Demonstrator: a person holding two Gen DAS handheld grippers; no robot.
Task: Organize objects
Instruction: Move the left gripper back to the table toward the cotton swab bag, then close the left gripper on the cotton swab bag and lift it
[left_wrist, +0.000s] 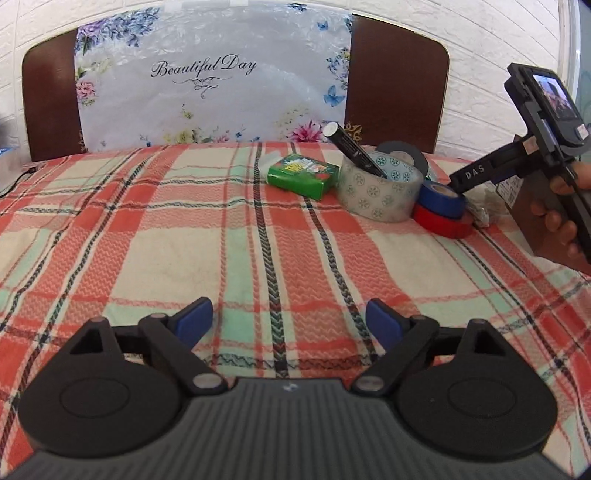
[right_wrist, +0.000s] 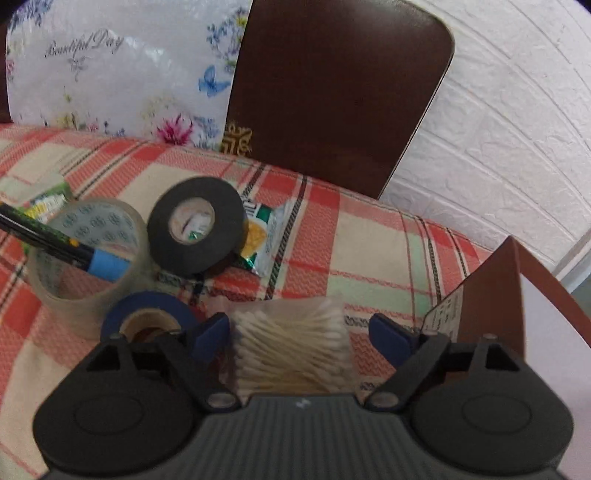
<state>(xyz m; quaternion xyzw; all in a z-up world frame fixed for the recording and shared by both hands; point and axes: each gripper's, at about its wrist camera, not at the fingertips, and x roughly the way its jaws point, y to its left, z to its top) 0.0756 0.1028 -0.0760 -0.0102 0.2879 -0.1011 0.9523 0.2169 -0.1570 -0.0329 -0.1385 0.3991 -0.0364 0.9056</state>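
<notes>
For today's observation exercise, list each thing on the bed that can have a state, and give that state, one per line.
Marker: capped, leaning tilted inside the clear tape roll.
Clear tape roll: lying flat.
Black tape roll: propped up, tilted.
Blue tape roll: stacked on the red tape roll.
Green box: closed, lying flat.
Cotton swab bag: lying between the open right gripper.
Left gripper: open, empty.

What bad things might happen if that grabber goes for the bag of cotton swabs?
1. The swab bag looks soft, so the open right gripper might squash it or slip off.
2. The blue tape sits right beside the left finger; closing could nudge it.
3. The marker leans in the clear tape; a bump may tip it out.
</notes>
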